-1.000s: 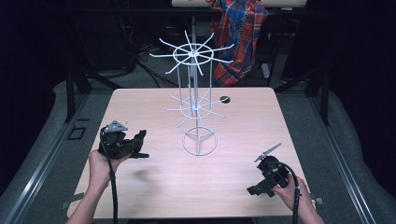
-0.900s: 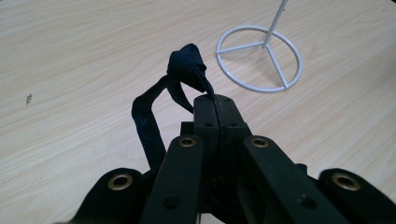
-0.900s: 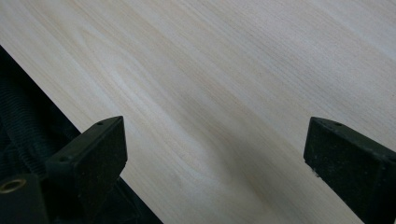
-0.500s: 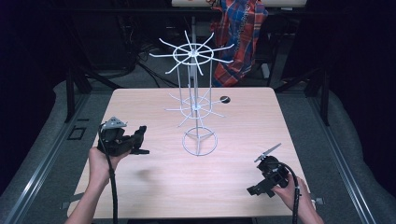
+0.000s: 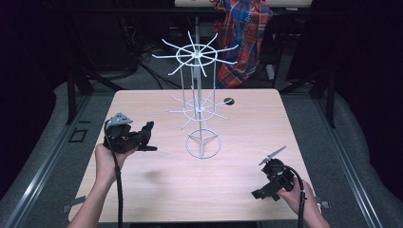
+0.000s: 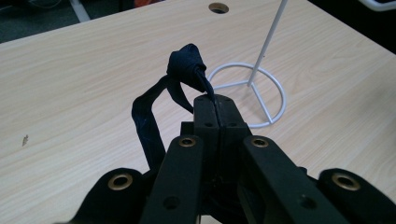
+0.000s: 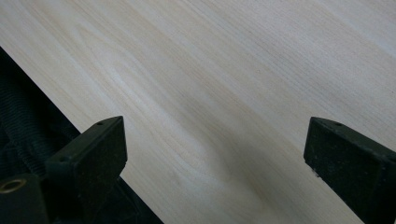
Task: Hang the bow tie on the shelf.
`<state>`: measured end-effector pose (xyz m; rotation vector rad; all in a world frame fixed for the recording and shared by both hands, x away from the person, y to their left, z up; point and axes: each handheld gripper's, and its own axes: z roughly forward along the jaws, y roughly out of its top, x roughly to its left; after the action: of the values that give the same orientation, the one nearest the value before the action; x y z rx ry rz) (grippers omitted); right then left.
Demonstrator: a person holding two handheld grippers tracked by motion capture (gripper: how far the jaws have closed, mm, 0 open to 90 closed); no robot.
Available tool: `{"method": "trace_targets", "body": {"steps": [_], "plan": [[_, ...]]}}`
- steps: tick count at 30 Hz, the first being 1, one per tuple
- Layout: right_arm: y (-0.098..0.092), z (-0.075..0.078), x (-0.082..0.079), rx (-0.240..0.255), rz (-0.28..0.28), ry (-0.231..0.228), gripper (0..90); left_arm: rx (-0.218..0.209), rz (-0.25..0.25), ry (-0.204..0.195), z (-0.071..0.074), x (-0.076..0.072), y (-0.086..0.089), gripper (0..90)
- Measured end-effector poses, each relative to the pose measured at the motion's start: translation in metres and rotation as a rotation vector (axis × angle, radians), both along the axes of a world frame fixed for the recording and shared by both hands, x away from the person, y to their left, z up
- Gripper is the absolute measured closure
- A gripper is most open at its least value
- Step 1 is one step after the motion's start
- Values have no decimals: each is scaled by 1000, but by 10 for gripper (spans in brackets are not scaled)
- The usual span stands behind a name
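Observation:
A strip of dark navy cloth is pinched between the jaws of my left gripper, its knotted end sticking up past the tips and a loop hanging down on the left. In the high view that left gripper is held over the table's left side, pointing at the white wire rack, with the cloth at its tip. The rack's ring base lies just beyond the jaws. My right gripper stands open over bare wood; in the high view the right gripper is near the front right corner.
The light wooden table has a round cable hole behind the rack. A plaid cloth hangs beyond the far edge. The rack's arms spread wide at two heights. Dark floor and metal frames surround the table.
My left gripper has edged slightly away from the person and toward the rack, cloth still in its jaws. The right gripper has stayed in place.

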<state>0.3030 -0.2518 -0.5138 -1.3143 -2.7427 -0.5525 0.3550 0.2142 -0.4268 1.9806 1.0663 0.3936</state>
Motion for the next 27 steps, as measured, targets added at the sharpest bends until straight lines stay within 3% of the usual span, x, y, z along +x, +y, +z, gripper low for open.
{"method": "trace_targets", "body": {"steps": [2,6,7,27], "plan": [[1,-1,-2,9,-25,-13,58,-4,1,-7,2,2,-1,892],[1,-1,-1,11,-22,-15,58,-14,0,-13,5,5,-3,892],[-1,0,0,-4,8,-1,58,-16,0,-16,5,6,-3,892],[-1,-1,-1,12,-8,4,58,-44,-23,-44,15,18,-17,892]]}}
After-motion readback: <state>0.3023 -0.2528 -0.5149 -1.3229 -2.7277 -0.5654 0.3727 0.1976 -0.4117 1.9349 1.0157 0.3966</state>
